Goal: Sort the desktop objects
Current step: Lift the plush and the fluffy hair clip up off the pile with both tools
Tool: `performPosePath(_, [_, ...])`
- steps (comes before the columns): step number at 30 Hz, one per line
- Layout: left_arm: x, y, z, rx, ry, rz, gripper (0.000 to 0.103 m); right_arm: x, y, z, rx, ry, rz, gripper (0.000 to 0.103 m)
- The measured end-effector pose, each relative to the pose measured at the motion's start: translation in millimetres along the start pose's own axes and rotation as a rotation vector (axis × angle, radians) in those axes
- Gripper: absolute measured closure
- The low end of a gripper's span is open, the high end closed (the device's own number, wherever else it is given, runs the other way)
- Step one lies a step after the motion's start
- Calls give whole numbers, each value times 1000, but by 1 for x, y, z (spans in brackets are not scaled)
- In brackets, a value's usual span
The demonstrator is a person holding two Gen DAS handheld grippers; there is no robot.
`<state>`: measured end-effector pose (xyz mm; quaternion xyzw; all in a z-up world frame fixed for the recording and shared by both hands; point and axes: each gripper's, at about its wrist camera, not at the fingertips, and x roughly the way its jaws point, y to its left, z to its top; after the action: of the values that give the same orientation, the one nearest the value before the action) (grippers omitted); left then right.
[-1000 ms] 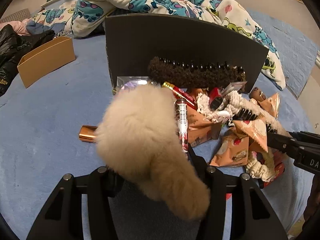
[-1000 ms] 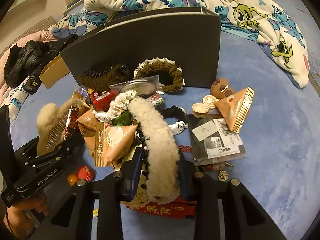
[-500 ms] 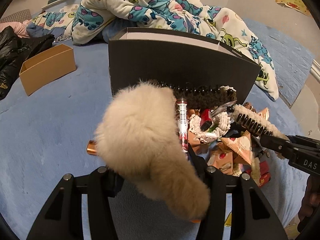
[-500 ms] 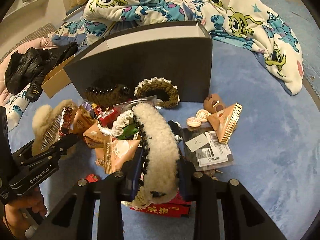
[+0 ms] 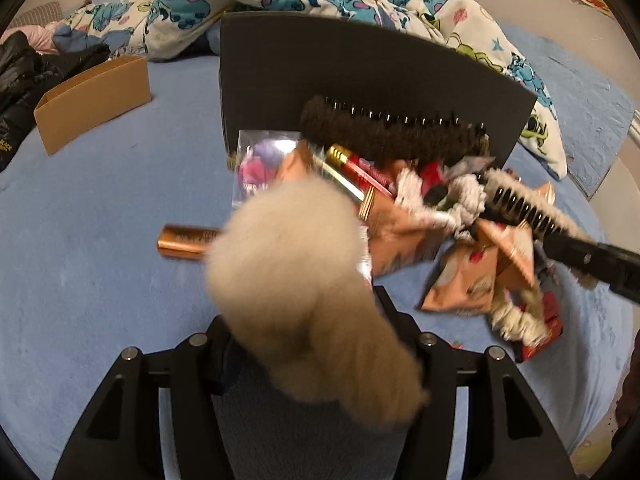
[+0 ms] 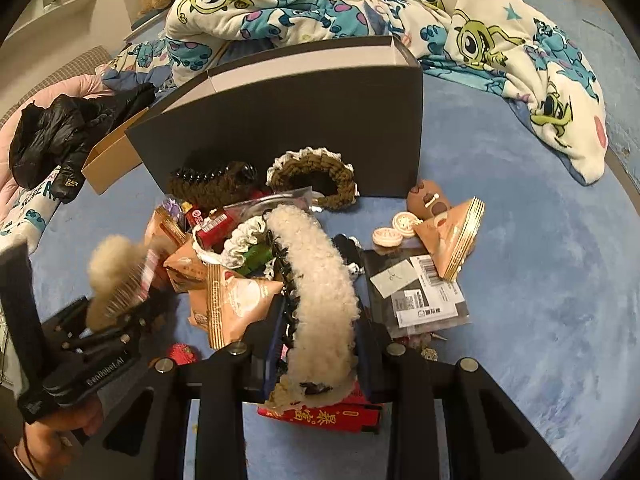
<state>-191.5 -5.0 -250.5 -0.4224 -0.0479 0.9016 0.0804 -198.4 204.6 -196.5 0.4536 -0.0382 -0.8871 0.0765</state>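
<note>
My left gripper [image 5: 308, 312] is shut on a beige fluffy hair claw [image 5: 296, 276] and holds it above the blue surface, left of the pile; it also shows in the right wrist view [image 6: 114, 276]. My right gripper [image 6: 320, 320] is shut on a white fluffy hair claw [image 6: 316, 280] with black teeth, over the pile; it shows in the left wrist view [image 5: 520, 208]. The pile holds snack packets [image 6: 228, 300], a dark brown fluffy claw [image 5: 392, 136], a brown scrunchie [image 6: 312, 176] and a red box [image 6: 324, 416]. A big black box [image 6: 300, 120] stands behind it.
A small cardboard box [image 5: 92, 100] sits far left. A patterned quilt [image 6: 360, 4] lies behind the black box. A copper tube [image 5: 188, 240] lies left of the pile. Round biscuits [image 6: 396, 228], a wedge packet [image 6: 456, 236] and a labelled bag [image 6: 416, 296] lie right.
The left gripper dipped lower again with the beige claw, blurred with motion. The right gripper rose a little with the white claw. Both grips are unchanged.
</note>
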Motion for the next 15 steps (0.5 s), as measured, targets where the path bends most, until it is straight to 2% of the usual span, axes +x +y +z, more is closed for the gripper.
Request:
performPosePath(3, [-1, 0, 0, -14, 1, -31, 35, 1, -1, -1, 4, 2, 4, 72])
performPosePath(8, [-7, 7, 4, -60, -4, -75, 34, 1, -3, -1, 6, 4, 11, 72])
performPosePath(12, [-9, 10, 5, -57, -3, -60, 35, 1, -2, -2, 4, 3, 9, 72])
performPosePath(15, [-11, 11, 5, -65, 6, -81, 37, 1, 0, -2, -4, 4, 5, 72])
